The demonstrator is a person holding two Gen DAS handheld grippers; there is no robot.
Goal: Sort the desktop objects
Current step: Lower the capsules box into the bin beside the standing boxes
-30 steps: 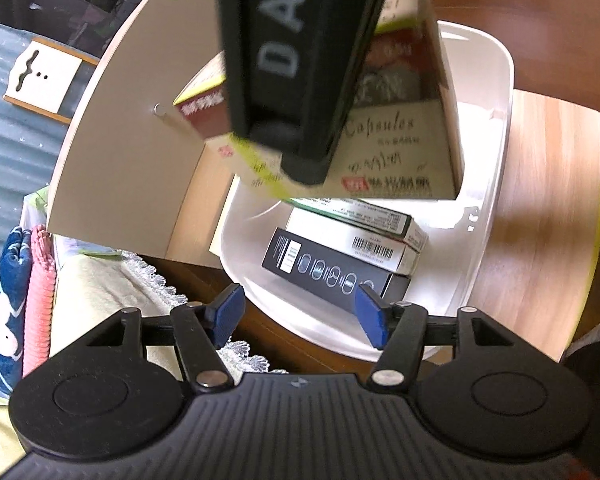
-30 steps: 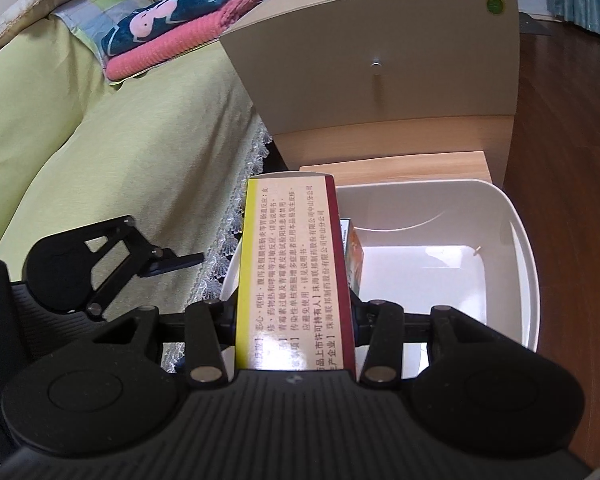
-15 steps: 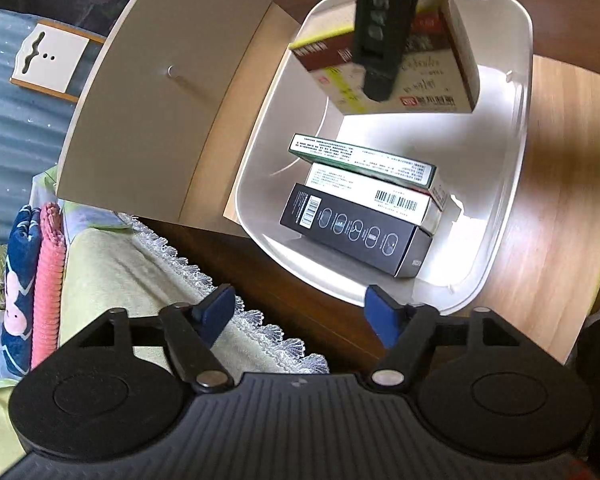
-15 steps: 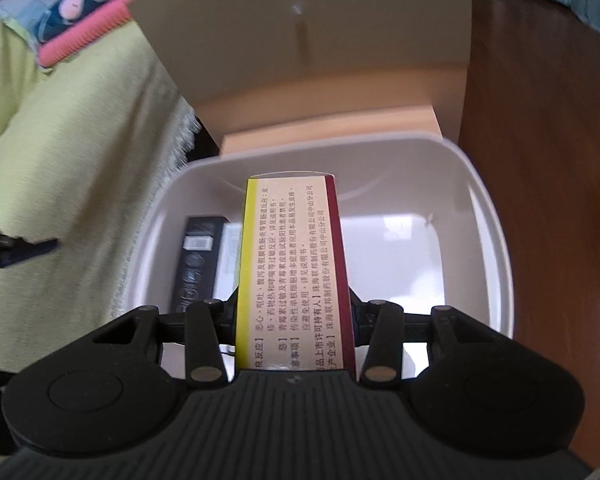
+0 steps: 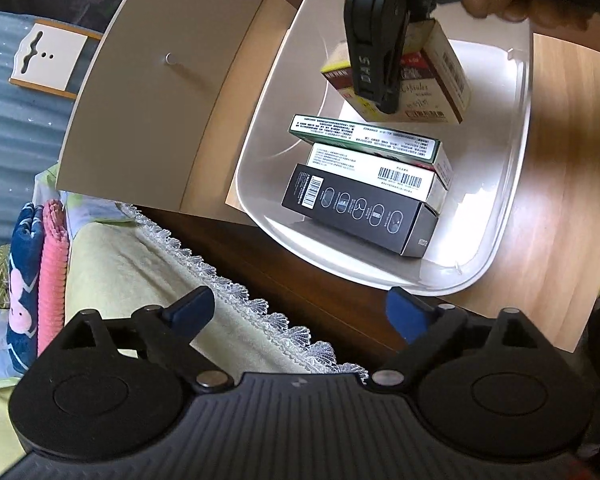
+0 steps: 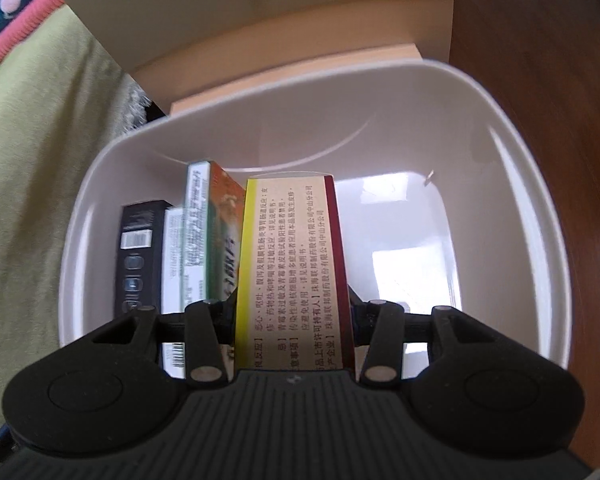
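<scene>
A white plastic bin (image 5: 496,236) (image 6: 512,208) sits on a light wooden tabletop (image 5: 560,184). Three boxes stand on edge side by side in it: a black one (image 5: 360,208) (image 6: 138,248), a white one (image 5: 376,174) (image 6: 172,252) and a green one (image 5: 364,138) (image 6: 204,236). My right gripper (image 6: 294,316) (image 5: 376,60) is shut on a tan medicine box with yellow and dark red edges (image 6: 292,264) (image 5: 424,88), held inside the bin just right of the green box. My left gripper (image 5: 300,312) stands open and empty, back from the bin's near rim.
A beige drawer front with a small knob (image 5: 168,92) stands behind the bin. A yellow-green bed cover with lace trim (image 5: 160,264) and folded blue and pink cloths (image 5: 32,280) lie to the left. Dark wood floor (image 6: 540,40) lies to the right.
The right gripper has carried the tan box forward and down into the bin, beside the green box. The left gripper has drawn back and away from the bin, still open.
</scene>
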